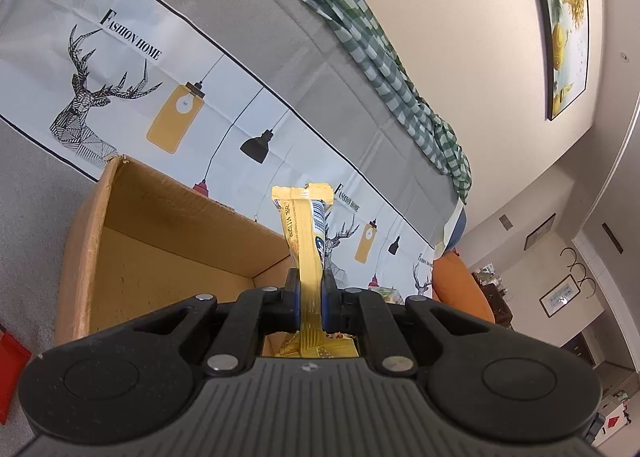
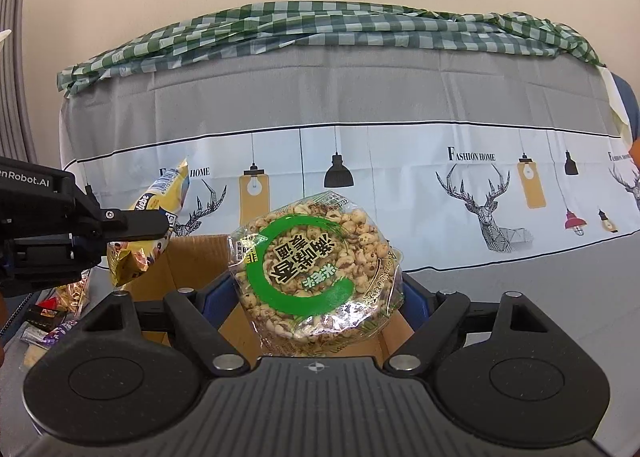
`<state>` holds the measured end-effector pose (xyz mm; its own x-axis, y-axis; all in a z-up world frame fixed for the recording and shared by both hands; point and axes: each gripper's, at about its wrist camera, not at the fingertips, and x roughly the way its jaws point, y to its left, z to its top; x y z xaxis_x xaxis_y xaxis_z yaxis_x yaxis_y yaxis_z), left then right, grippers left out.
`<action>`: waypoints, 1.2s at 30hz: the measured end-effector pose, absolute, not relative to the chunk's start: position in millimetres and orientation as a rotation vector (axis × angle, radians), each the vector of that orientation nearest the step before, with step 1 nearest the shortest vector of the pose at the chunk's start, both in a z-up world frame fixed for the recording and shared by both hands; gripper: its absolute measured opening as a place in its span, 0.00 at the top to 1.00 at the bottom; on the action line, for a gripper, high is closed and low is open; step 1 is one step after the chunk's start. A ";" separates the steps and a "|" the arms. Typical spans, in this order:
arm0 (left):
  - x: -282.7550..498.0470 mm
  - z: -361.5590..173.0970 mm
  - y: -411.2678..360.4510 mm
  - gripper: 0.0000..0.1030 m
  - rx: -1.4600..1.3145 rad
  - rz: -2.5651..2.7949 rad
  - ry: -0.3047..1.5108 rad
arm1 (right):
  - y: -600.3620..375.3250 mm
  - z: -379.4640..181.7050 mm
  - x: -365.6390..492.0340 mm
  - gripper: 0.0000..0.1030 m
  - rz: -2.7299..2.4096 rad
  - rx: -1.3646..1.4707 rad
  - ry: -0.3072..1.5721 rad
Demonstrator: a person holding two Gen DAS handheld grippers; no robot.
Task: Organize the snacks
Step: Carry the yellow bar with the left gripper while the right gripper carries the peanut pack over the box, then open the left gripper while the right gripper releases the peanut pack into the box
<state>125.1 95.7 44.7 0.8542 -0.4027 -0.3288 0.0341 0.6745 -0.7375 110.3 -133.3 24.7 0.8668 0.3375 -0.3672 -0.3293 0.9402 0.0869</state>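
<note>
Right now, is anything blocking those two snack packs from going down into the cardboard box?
Nothing visible does. The cardboard box is open-topped and what shows of its inside is bare. The left gripper holds the yellow snack pack at the box's edge, and the right gripper holds the round puffed-snack pack over the opening.
</note>
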 end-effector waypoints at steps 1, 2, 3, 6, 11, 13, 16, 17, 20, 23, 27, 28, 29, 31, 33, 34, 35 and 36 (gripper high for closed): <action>125.1 44.9 95.8 0.91 -0.801 -0.257 0.501 | -132.8 24.6 110.3 0.19 0.348 0.021 0.389; 125.3 44.5 95.9 0.91 -0.800 -0.256 0.502 | -133.2 25.0 110.7 0.19 0.350 0.020 0.388; 125.4 44.4 95.8 0.91 -0.798 -0.255 0.504 | -133.2 25.0 110.7 0.19 0.350 0.020 0.388; 125.0 44.7 94.7 0.91 -0.793 -0.254 0.505 | -132.2 24.3 110.1 0.19 0.347 0.017 0.386; 125.7 44.4 93.6 0.91 -0.788 -0.254 0.509 | -133.6 24.1 110.1 0.19 0.346 0.022 0.386; 125.9 44.1 92.9 0.91 -0.784 -0.255 0.511 | -135.5 23.9 111.2 0.19 0.347 0.024 0.388; 126.9 44.2 91.8 0.91 -0.778 -0.256 0.512 | -135.8 24.2 110.1 0.19 0.348 0.028 0.387; 127.0 44.2 91.7 0.91 -0.778 -0.256 0.512 | -135.8 24.2 110.1 0.19 0.348 0.029 0.387; 127.1 44.3 91.5 0.91 -0.779 -0.257 0.512 | -136.6 24.5 109.8 0.19 0.350 0.033 0.386; 127.0 44.6 90.5 0.91 -0.779 -0.263 0.511 | -137.9 24.6 109.9 0.19 0.354 0.035 0.385; 128.2 44.4 90.4 0.91 -0.781 -0.268 0.510 | -138.9 24.7 109.9 0.19 0.358 0.037 0.386; 128.2 44.2 90.7 0.91 -0.782 -0.269 0.509 | -139.0 24.9 110.1 0.19 0.359 0.036 0.387; 128.2 44.1 90.8 0.91 -0.783 -0.271 0.509 | -138.8 24.9 110.0 0.19 0.358 0.035 0.386; 127.9 44.9 91.0 0.91 -0.783 -0.272 0.508 | -138.9 25.3 109.8 0.19 0.360 0.035 0.386; 127.5 45.1 91.3 0.91 -0.783 -0.275 0.506 | -139.0 25.5 109.6 0.19 0.360 0.032 0.384; 127.3 45.3 91.3 0.91 -0.782 -0.277 0.506 | -139.3 25.5 110.0 0.19 0.362 0.032 0.385; 127.5 45.1 91.4 0.91 -0.783 -0.278 0.506 | -139.5 25.6 110.6 0.19 0.363 0.033 0.387; 127.5 45.0 91.6 0.91 -0.786 -0.279 0.507 | -139.6 26.0 111.0 0.19 0.364 0.032 0.386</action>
<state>127.5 91.6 45.0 0.8453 -0.4209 -0.3291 0.0531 0.6791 -0.7321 111.0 -139.6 26.0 0.8624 0.3530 -0.3627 -0.3409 0.9348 0.0992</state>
